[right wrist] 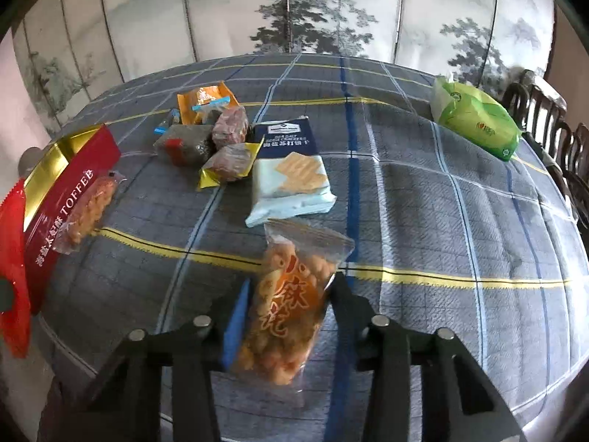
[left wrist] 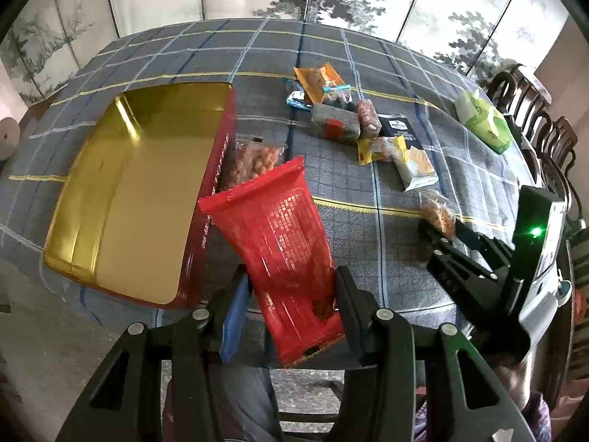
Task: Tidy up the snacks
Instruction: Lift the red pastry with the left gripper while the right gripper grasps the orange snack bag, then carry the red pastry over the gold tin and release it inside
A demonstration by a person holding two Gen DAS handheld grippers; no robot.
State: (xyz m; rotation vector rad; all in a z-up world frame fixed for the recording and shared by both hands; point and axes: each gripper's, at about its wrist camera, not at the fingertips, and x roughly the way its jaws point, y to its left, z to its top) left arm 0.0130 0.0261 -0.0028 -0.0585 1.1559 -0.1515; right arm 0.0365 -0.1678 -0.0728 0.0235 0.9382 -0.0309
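Observation:
My left gripper (left wrist: 291, 276) is shut on the lower end of a red snack packet (left wrist: 272, 228), which hangs just right of an open red toffee tin (left wrist: 121, 199) with a bare gold inside. A clear bag of orange snacks (left wrist: 254, 162) leans on the tin's right wall. In the right wrist view, my right gripper (right wrist: 291, 291) is shut on another clear bag of orange puffs (right wrist: 294, 258) near the table's front edge. The left wrist view shows the right gripper (left wrist: 443, 230) at right, with that bag at its tips. At the far left of the right wrist view are the tin (right wrist: 73, 184) and the red packet (right wrist: 11, 258).
Several snack packets lie in a loose pile mid-table, among them a pale blue cracker pack (right wrist: 291, 184), a dark blue pack (right wrist: 287, 136) and an orange packet (right wrist: 206, 101). A green tissue pack (right wrist: 475, 118) sits at back right. Wooden chairs (right wrist: 552, 129) line the right edge.

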